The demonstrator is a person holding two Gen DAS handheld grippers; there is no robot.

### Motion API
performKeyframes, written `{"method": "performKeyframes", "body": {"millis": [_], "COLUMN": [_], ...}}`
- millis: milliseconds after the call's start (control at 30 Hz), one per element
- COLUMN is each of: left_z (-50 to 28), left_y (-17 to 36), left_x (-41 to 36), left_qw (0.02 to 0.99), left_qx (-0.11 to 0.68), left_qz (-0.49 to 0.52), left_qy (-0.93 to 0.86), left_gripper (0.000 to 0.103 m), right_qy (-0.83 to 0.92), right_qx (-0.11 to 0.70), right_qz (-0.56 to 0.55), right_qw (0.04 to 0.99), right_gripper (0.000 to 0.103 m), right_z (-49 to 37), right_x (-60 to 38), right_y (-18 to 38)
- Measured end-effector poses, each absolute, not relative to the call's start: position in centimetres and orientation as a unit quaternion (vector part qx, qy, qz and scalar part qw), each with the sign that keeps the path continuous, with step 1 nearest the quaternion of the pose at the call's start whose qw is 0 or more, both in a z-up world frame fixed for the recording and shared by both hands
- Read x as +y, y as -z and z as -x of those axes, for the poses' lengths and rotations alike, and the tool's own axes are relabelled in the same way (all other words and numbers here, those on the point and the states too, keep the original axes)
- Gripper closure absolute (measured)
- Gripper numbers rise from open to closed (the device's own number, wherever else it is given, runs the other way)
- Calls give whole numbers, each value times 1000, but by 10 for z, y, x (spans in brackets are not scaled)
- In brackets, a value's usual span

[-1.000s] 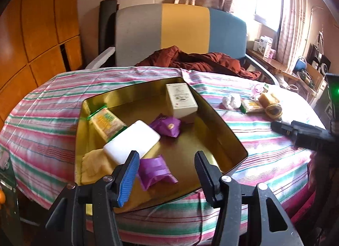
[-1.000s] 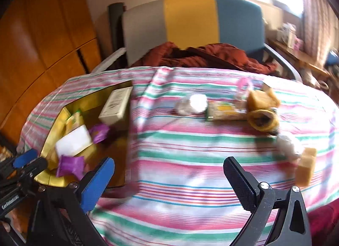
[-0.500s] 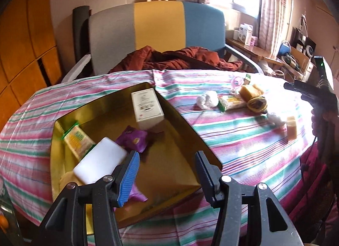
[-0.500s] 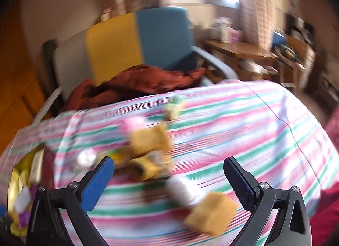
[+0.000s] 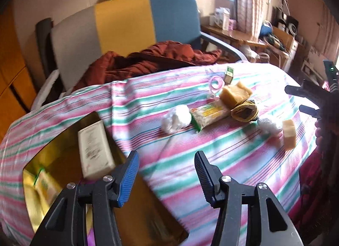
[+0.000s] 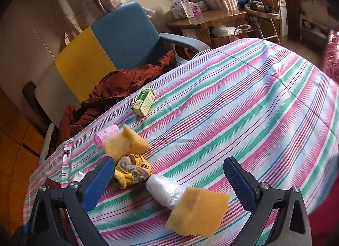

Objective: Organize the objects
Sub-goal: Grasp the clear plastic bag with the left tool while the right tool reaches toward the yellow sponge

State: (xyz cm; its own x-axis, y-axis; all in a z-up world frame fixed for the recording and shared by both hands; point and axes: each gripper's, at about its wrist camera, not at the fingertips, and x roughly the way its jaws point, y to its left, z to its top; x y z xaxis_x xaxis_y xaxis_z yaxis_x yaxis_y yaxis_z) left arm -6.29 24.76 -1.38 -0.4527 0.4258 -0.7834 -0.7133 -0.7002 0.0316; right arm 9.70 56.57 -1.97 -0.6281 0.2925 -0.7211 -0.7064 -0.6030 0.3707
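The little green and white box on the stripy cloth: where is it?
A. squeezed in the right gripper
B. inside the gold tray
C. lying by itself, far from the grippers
C: the green and white box lies alone on the striped tablecloth, beyond the pink roll and sponges, with nothing touching it.

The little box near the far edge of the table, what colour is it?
The little box is green and white, clearest in the right wrist view.
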Motion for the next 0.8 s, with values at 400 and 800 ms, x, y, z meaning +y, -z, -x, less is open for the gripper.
{"method": "performKeyframes", "body": {"millis": [400, 800], "left_z": [137, 176], "left_y": [62, 104], "left_x": [322, 350], "left_qw": [337, 332], "left_qx": [192, 146], "left_qz": [477, 539], "left_qy": [-789, -760], "left_gripper": [48, 50], "right_qy": [-840, -837], "right_qx": [357, 363], "right_qz": [316, 327], "right_qw": [261, 248], "right_gripper": [0, 0], "right_z": [-95, -89], "right_x": [566, 567], "right_y": [24, 29]}}
